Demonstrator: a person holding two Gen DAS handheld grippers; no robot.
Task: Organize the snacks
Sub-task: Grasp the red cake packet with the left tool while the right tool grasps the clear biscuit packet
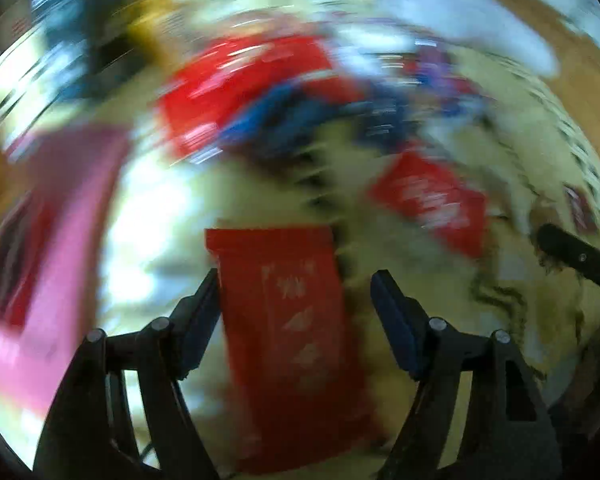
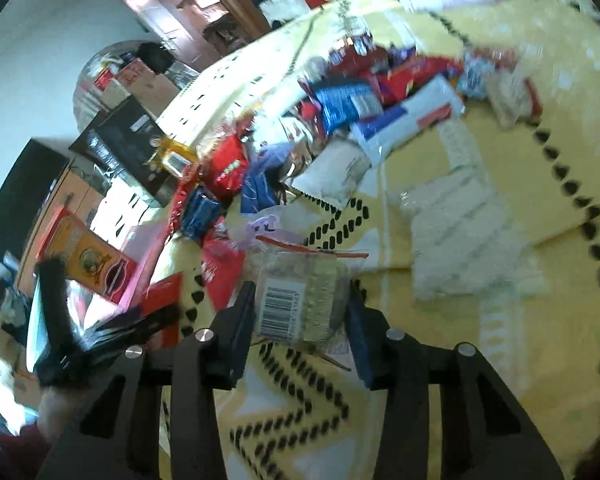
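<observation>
- Snacks [image 2: 340, 100] lie in a loose heap on a yellow patterned cloth [image 2: 520, 320], running from the left middle toward the far right of the right wrist view.
- At far left, boxes [image 2: 88, 260] and a pink box [image 2: 148, 256] sit at the cloth's edge; the left tool shows there only as a dark blur.
- Left tool [image 1: 294, 308] has its jaws spread; a red packet [image 1: 288, 320] lies between them, touching the left finger [image 1: 198, 312] while a gap stays at the right one. The left wrist view is heavily smeared.
- Further right in that view, another red packet [image 1: 428, 200] lies on the cloth, apart from the first.
- Right tool [image 2: 300, 304] pinches a clear packet with a barcode label [image 2: 296, 300], both fingers pressing its sides, near the viewer and in front of the heap.
- Right of it, white textured padding [image 2: 460, 232] rests on the cloth.
</observation>
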